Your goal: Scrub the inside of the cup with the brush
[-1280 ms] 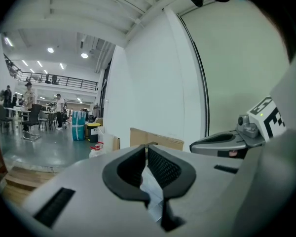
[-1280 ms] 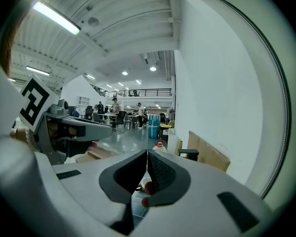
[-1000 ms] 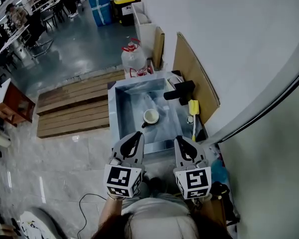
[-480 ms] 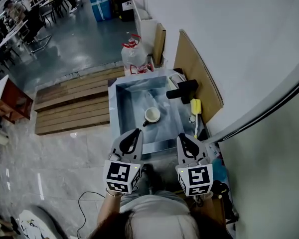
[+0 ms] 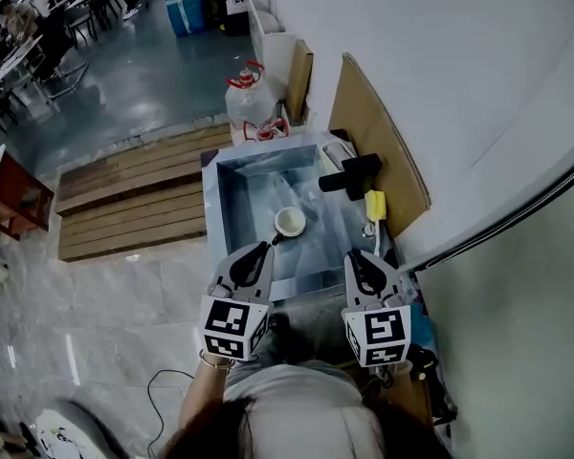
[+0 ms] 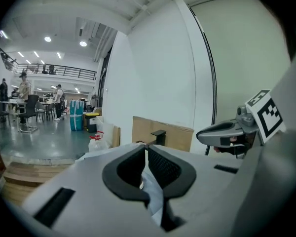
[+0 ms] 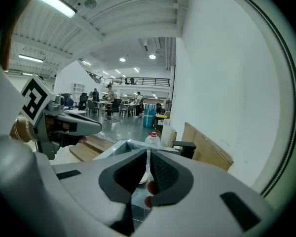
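The left gripper (image 5: 262, 251) has its jaws pressed together with nothing between them; the left gripper view shows the two dark pads meeting at the tips (image 6: 146, 147). The right gripper (image 5: 357, 258) is likewise closed and empty, and its pads meet in the right gripper view (image 7: 148, 152). The person holds both side by side, apart from each other, at the near edge of the sink (image 5: 220, 208), pointing across it and slightly down. Each gripper shows in the other's view, the right one off to the side (image 6: 227, 132) and the left one likewise (image 7: 64, 122).

The cup (image 5: 289, 221), white and upright with its mouth up, stands on the sink floor near the middle, just beyond the left gripper's tips and not touched by either gripper. The brush (image 5: 374, 206), with a yellow head and a pale handle, lies along the sink's right rim ahead of the right gripper, also untouched. A black faucet (image 5: 349, 172) reaches over the sink from the right, just beyond the brush head.

Cardboard (image 5: 373, 132) leans against the wall to the right of the sink. A water jug (image 5: 247, 103) with a red cap stands past the far end of the sink, and a wooden pallet (image 5: 134, 199) lies on the floor to the left.
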